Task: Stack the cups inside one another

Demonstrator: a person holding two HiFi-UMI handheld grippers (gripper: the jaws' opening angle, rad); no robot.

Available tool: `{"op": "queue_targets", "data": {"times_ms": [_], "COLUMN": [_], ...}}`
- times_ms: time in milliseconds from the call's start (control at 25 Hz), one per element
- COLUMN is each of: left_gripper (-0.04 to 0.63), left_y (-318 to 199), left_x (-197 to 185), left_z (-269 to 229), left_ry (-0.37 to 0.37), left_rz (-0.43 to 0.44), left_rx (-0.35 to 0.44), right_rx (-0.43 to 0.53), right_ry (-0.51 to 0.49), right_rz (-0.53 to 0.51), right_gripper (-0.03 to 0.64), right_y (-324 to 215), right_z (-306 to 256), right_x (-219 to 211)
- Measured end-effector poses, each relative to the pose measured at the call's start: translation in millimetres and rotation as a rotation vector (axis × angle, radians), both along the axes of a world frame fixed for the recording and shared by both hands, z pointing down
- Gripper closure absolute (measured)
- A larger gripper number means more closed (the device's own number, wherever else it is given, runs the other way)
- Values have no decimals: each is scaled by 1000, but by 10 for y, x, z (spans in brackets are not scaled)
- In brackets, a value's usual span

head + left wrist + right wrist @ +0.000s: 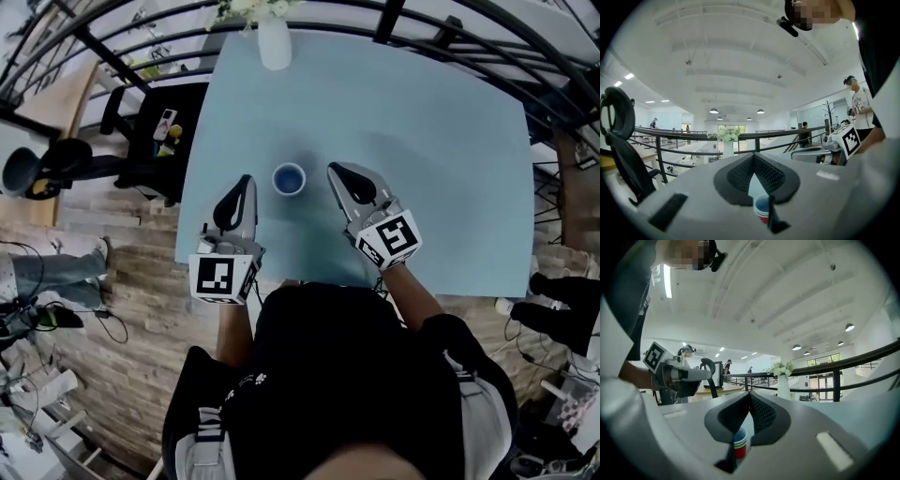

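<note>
Nearest the lens, the person's black shirt [328, 375] fills the foreground. Left gripper [246, 183]: jaws pressed together, empty, just left of the cup stack [289, 178]. The cups sit nested, upright on the blue table [450, 141]. Right gripper [334, 171]: jaws likewise together, empty, just right. Judged step: stacking appears complete, so the next move calls only for drawing both grippers clear without tipping the stack.
</note>
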State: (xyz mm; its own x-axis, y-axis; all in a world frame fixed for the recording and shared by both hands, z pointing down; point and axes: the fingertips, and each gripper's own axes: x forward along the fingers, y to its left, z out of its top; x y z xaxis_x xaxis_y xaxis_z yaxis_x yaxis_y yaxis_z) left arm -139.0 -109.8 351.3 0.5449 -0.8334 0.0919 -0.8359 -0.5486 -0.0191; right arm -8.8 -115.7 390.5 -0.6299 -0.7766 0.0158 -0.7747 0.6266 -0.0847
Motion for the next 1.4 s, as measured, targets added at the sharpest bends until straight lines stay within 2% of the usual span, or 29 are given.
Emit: {"op": "queue_targets", "data": {"times_ms": [240,480,1400], "left_gripper": [603,603,603], "left_y": [-28,-7,-24], "left_x": [296,480,503], "left_z": [11,4,-6], "left_ry": [9,3,-7], "left_rz": [66,101,101], "left_rx": [2,0,-1], "right_rx": [-4,1,3], "right_ry": [-16,-21,-14], "right_rz": [73,95,107], "right_gripper": [611,611,611], "right_y": [62,108,72], "right_z": [-67,-132,-161], "right_x": [299,448,483]}}
